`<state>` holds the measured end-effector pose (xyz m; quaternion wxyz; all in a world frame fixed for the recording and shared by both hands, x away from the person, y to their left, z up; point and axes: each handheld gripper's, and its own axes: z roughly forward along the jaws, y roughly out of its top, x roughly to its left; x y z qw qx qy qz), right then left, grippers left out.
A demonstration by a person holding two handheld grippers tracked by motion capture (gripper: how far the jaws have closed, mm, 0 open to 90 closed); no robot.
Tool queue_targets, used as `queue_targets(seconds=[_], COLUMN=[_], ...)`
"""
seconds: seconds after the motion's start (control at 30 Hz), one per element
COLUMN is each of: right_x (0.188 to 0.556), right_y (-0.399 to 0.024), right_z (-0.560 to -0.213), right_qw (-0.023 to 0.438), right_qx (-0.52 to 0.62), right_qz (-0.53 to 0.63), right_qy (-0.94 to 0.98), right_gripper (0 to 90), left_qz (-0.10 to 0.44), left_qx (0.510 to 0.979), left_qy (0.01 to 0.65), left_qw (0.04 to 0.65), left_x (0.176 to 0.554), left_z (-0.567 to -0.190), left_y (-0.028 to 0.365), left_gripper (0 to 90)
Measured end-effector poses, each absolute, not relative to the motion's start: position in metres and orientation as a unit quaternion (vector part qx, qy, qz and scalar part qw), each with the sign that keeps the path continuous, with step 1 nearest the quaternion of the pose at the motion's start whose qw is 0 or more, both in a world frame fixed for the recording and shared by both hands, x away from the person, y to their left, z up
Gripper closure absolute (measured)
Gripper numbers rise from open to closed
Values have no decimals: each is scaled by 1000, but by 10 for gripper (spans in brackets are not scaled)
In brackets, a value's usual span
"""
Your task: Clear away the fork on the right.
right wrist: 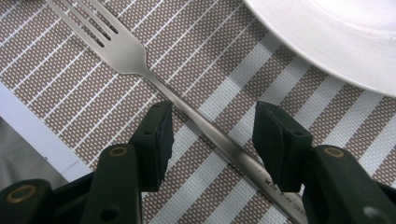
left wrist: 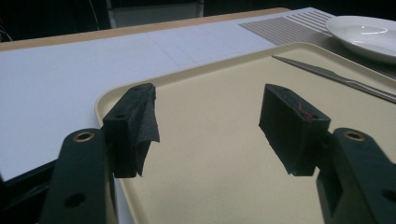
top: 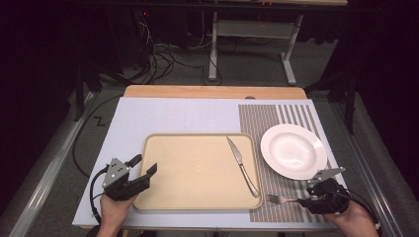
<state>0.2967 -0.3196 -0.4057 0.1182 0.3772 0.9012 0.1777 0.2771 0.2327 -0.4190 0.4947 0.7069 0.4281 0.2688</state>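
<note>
Two grippers are working at the table. Right gripper [right wrist: 210, 135] is straddling the fork [right wrist: 140, 65] handle, jaws apart, pads not pressing it; fork is lying on the striped placemat [right wrist: 70, 107] near the white plate [right wrist: 336, 37]. Left gripper [left wrist: 210, 121] is hovering, jaws apart and empty, over the tray [left wrist: 210, 186], where a knife [top: 242, 165] is lying.

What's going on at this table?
A person holds a hand-held gripper in each hand. The right hand-held gripper is low over the fork on the striped mat, its jaws either side of the handle but not yet pressing it. The left hand-held gripper hovers open over the tray, where a knife lies. A white plate sits on the mat.
</note>
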Motion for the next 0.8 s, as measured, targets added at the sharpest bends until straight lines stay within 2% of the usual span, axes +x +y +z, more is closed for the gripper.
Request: queue_targets(seconds=[0.27, 0.8], right_x=[297, 306], right_y=[-315, -318], right_z=[-412, -412], right_qw=[124, 101], right_qx=[361, 370], right_qz=[145, 163], right_qy=[913, 909], right_gripper=[515, 610], left_qz=[269, 270], left_qx=[707, 708], left_qy=[428, 429], left_qw=[494, 492], left_x=[277, 278], left_z=[-419, -420], left_y=[233, 233], left_gripper=[369, 370])
